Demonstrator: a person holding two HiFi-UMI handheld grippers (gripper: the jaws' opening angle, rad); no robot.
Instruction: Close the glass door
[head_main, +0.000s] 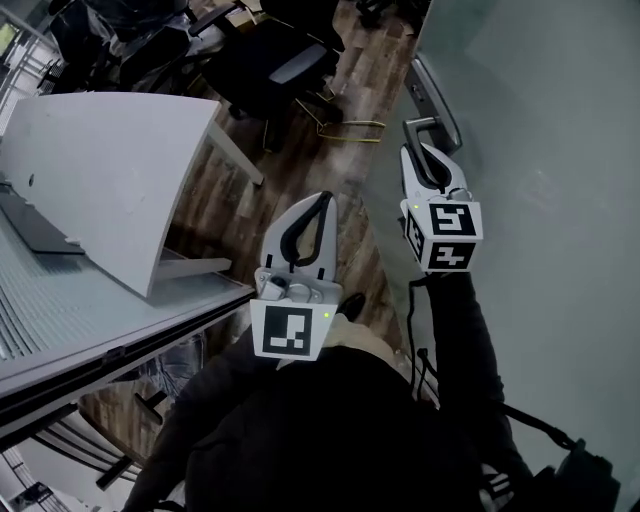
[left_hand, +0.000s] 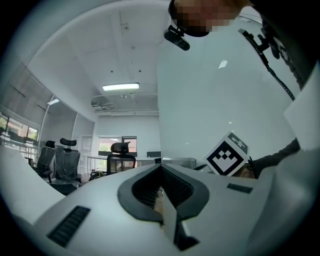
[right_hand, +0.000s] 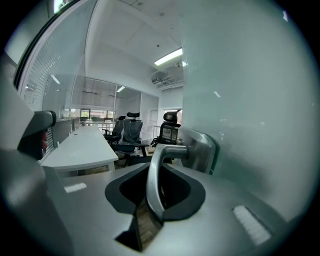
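Closest to the head camera, two dark sleeves (head_main: 470, 350) reach forward, each hand holding a gripper. On the person's left, the left gripper (head_main: 322, 200) hangs over the wooden floor (head_main: 365, 75), well apart from the door, its jaws pressed together with nothing between them. A little farther on, the right gripper (head_main: 425, 155) has its jaws clamped on the metal lever handle (right_hand: 152, 187), which runs lengthwise down the gap between them. That handle is mounted on the frosted glass door (head_main: 540, 150), which fills the right side. Beyond, to the left, stands a white desk (head_main: 100, 160), and farthest off are dark office chairs (head_main: 275, 60).
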